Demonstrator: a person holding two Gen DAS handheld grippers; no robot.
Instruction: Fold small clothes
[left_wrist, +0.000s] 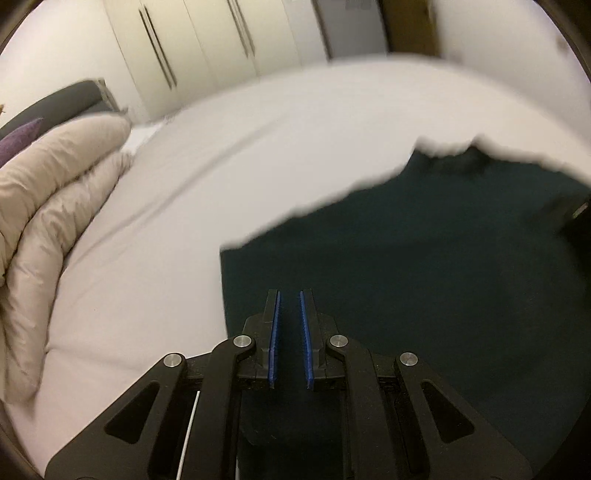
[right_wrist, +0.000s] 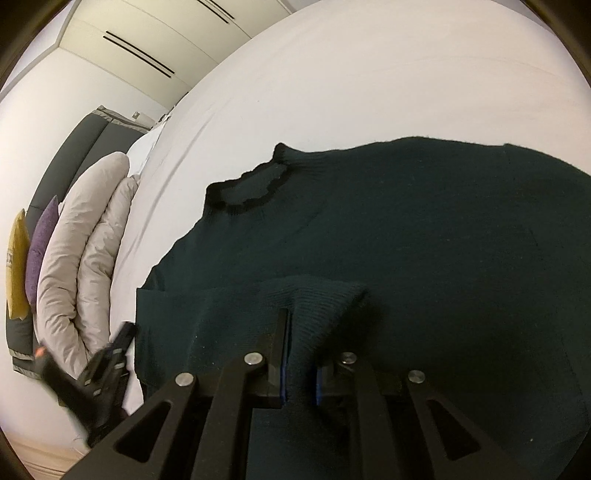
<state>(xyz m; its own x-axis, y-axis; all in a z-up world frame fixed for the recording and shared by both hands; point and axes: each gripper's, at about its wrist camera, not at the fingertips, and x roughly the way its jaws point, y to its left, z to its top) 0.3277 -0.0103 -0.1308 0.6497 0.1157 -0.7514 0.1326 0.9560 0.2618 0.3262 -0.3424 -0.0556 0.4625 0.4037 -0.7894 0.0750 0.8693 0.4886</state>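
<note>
Right wrist view showed the right tongs (right_wrist: 300, 354) clamped on a fold of the sweater (right_wrist: 406, 236); left tongs (left_wrist: 290, 325) nearly together, empty. Next, probably, laying that fold flat.

We saw soft, even indoor light in both views, no hard shadows or glare, and couldn't tell where it came from. The left wrist view was smeared with motion blur: the sweater (left_wrist: 406, 266) edge looked ragged and the wardrobe doors (left_wrist: 207, 48) streaked. The right wrist view was much sharper, only the left gripper (right_wrist: 123, 334) blurred in it. Both bowed heavily at the edges, with dark vignetted corners, and the dark knit swallowed most detail.
</note>
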